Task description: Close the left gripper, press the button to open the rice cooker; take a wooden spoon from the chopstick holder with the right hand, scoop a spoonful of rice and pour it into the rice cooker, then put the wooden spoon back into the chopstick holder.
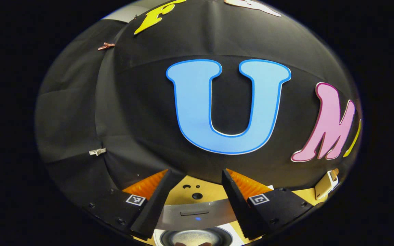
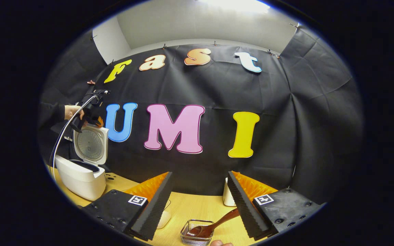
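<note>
**Cooker's open, spoon up next**

The cooker (image 2: pixel 82 171) is seen at 9 o'clock in the right gripper view, lid up, with the left gripper (image 2: pixel 89 114) held above it. Both pairs of tongs are spread, nothing pinched. The spoon (image 2: pixel 214 225) is found at 6 o'clock between the right gripper (image 2: pixel 200 201) fingers, bowl in the holder (image 2: pixel 197 235), handle angled toward 2 o'clock, so it's judged closest to the right hand.

No readable text, brand or number on anything. Square black-and-white coded markers on the finger mounts, not legible as writing.
</note>
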`<state>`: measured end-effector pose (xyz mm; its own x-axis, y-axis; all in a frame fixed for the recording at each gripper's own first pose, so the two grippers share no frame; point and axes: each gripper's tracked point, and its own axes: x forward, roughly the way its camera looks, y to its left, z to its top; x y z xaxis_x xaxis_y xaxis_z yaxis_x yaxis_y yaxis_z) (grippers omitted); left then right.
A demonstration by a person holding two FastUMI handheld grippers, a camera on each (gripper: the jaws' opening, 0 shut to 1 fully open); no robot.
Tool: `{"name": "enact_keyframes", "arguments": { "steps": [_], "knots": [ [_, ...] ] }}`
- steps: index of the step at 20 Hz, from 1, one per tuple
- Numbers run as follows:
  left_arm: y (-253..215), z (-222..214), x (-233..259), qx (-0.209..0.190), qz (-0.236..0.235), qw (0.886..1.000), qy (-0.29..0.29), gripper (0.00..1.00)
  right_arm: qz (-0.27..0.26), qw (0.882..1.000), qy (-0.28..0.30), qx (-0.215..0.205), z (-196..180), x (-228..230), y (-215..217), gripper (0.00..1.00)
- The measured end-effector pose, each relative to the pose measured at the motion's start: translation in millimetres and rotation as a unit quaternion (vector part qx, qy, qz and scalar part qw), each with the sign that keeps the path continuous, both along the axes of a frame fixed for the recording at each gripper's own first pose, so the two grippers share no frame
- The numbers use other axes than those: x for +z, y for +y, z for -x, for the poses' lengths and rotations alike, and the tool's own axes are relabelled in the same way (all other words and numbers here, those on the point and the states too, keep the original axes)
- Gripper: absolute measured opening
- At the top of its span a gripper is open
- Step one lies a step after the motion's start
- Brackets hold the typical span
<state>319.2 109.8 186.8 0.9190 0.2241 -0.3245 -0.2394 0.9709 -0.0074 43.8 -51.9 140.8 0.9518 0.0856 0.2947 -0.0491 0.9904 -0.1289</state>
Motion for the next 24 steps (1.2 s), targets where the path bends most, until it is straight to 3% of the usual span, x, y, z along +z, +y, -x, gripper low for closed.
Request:
{"name": "enact_keyframes", "arguments": {
  "steps": [11, 19, 24],
  "knots": [
    [-49, 114, -75, -0.03, 0.025, 0.999, 0.022, 0.92, -0.011, 0.999, 0.014, 0.034, 28, -16, 8, 0.97],
    [-71, 143, -132, -0.025, 0.023, 0.999, 0.031, 0.89, -0.002, 0.999, 0.021, 0.04, 51, -30, 11, 0.97],
    [-74, 151, -159, -0.017, -0.007, 0.999, 0.041, 0.86, -0.01, 0.998, 0.035, 0.044, 56, -44, 9, 0.97]
  ]
}}
